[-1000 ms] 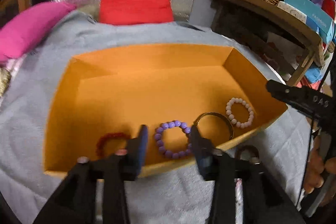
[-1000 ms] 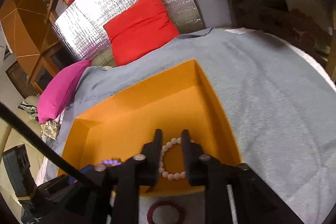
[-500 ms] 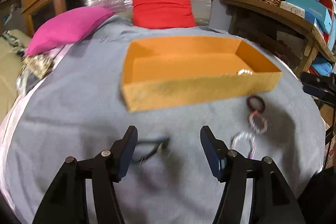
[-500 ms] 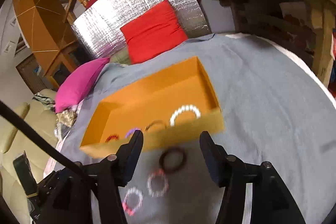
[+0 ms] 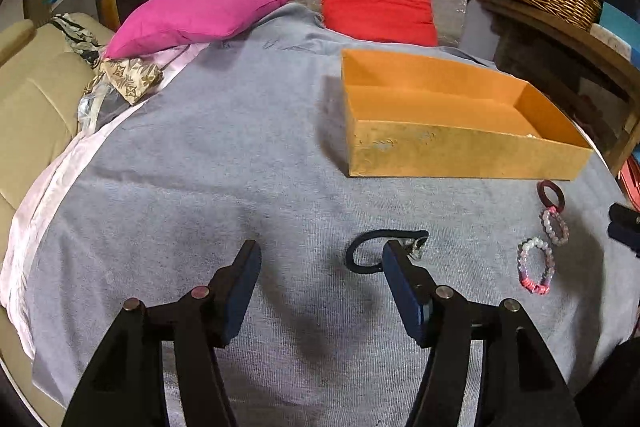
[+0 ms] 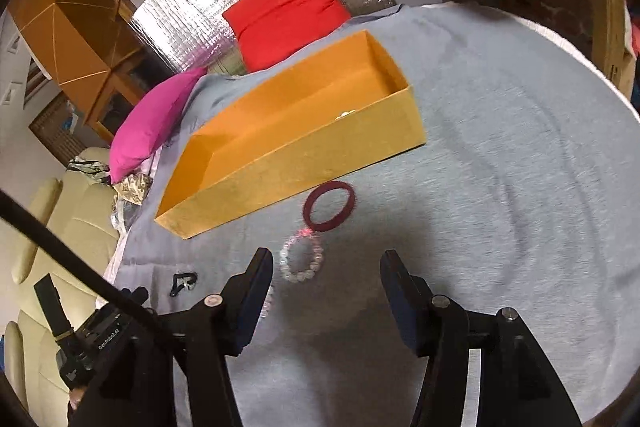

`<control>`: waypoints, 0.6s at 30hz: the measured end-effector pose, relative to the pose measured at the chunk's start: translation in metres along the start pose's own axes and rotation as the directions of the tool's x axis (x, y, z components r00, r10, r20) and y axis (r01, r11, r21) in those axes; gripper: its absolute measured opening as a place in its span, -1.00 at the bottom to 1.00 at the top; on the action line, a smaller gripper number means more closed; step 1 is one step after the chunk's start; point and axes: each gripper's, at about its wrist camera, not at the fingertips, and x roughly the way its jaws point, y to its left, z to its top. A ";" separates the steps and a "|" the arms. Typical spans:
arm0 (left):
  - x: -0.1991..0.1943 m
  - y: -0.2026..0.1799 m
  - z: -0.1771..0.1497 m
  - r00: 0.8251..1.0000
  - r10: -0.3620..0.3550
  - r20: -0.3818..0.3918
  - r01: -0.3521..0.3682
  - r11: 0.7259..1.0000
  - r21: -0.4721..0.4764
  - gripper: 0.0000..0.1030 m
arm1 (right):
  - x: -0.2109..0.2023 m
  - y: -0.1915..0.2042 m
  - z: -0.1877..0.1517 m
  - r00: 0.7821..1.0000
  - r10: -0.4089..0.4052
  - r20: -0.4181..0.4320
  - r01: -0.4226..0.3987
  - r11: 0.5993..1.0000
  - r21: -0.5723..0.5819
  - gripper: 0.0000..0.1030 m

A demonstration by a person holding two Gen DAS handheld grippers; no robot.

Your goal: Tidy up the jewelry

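Our orange box [image 5: 460,155] lies on the grey cloth [image 5: 224,163], long axis running left to right across our left view. Four bracelets lie in front of it. Our left gripper [image 5: 320,267] tilts down beside the black bracelet [image 5: 360,251], jaws apart and empty. Our right gripper [image 6: 326,271] tilts down near the clear bead bracelet [image 6: 302,259], also apart and empty.

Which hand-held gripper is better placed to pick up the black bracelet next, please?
Left. The left hand-held gripper is open with the black bracelet just ahead by its right finger; the right hand-held gripper faces the clear beaded bracelet.
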 end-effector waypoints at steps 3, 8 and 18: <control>-0.002 -0.002 0.000 1.000 -0.006 0.008 0.006 1.000 0.004 0.40 | 0.008 0.019 -0.004 1.000 0.001 -0.006 -0.002 0.999 -0.034 0.16; -0.009 -0.006 0.000 1.000 -0.012 0.017 0.011 1.000 0.025 0.44 | 0.015 0.047 -0.012 1.000 -0.028 0.000 0.027 0.991 -0.133 0.16; -0.005 -0.015 -0.003 1.000 0.023 0.009 -0.023 0.998 0.060 0.44 | 0.013 0.049 -0.012 1.000 -0.031 0.003 0.031 0.989 -0.148 0.16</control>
